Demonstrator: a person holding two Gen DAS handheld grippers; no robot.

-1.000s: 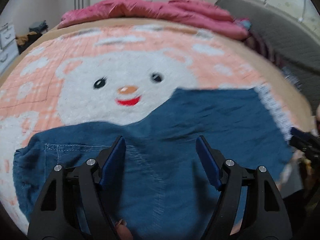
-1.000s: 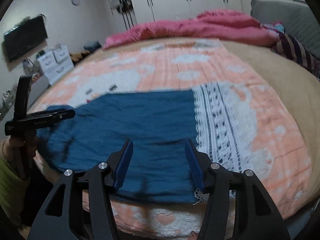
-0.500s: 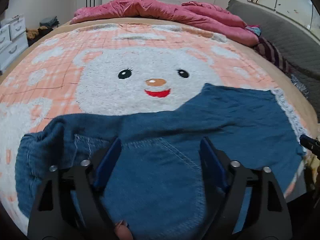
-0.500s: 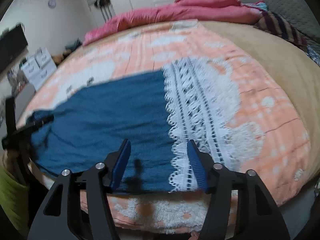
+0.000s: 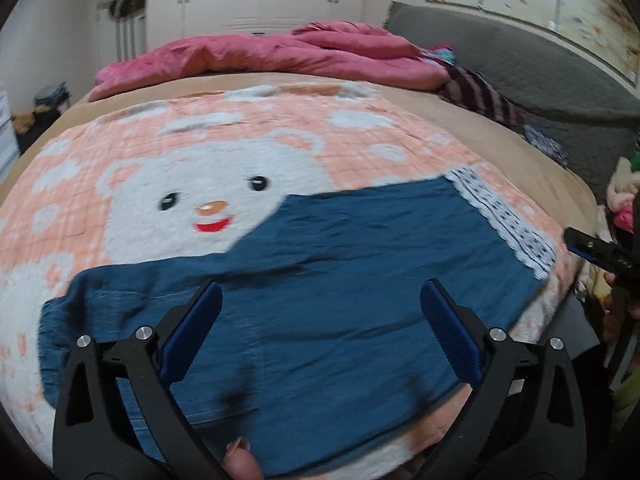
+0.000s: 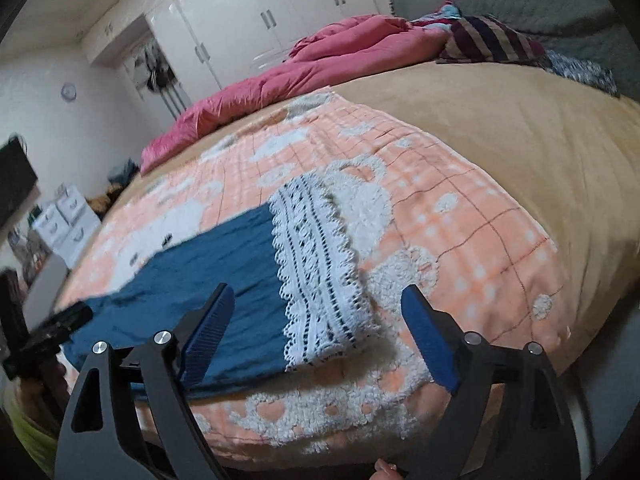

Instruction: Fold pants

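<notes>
The blue denim pants (image 5: 352, 280) with a white lace hem (image 6: 320, 268) lie flat across the lower frame, near the bed's front edge, on a peach bear-print blanket (image 5: 200, 168) with bare room above. The left gripper (image 5: 320, 332) and right gripper (image 6: 316, 336) hover spread apart, empty.

Blue pants (image 5: 360, 288) flat on bear blanket near bed's edge, white lace hem (image 6: 320, 264) at one end.

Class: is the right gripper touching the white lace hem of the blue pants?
Apart. The right wrist view shows the right gripper open, its fingers either side of the white lace hem with clear gaps.
</notes>
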